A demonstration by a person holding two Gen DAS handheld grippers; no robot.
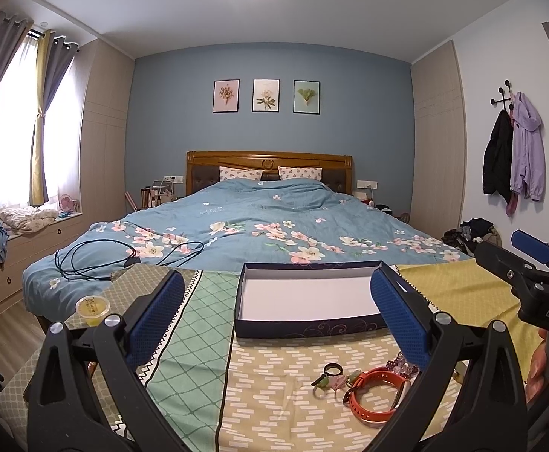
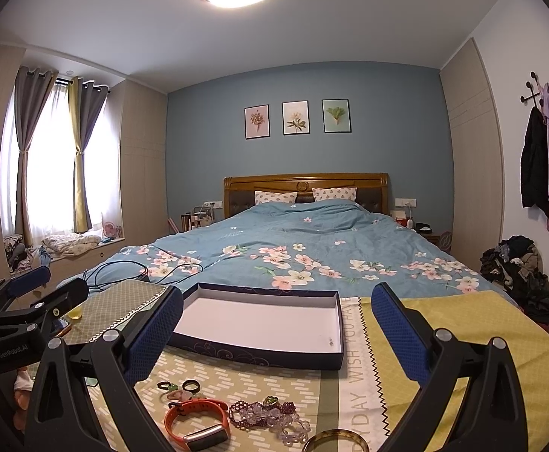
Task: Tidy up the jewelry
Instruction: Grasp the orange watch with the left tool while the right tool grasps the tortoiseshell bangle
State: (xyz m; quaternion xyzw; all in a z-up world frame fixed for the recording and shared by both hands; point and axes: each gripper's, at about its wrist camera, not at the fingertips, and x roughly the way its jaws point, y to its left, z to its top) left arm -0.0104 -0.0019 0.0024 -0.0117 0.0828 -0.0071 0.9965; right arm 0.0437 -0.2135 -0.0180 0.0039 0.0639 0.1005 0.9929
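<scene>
- Bedroom with a blue far wall, three framed flower prints [image 2: 296, 117] and a bed [image 2: 312, 248] under a blue floral cover; in front of it lies a patchwork cloth [image 2: 244, 380] in green and yellow prints.
- On the cloth sits a shallow dark blue box [image 2: 263, 326], open at the top, with a white inside and a pale swirl pattern on its near wall.
- Jewelry lies loose on the cloth, nearer than the box: an orange watch band [image 2: 195, 423] with a pale face, just beside it to the right a heap of purple and clear bead bracelets [image 2: 270, 418], small dark rings [image 2: 190, 385] at the far side of the band, and a gold bangle [image 2: 336, 440] at the near edge.
- Left gripper [image 1: 278, 312] hovers above the cloth with its blue padded fingers [image 1: 398, 320] spread wide, holding nothing.
- Right gripper [image 2: 276, 335] is likewise spread wide and holds nothing, its fingers framing the box.
- A small yellow cup [image 1: 92, 310] stands at the left, and black cables [image 1: 123, 256] lie on the bed.
</scene>
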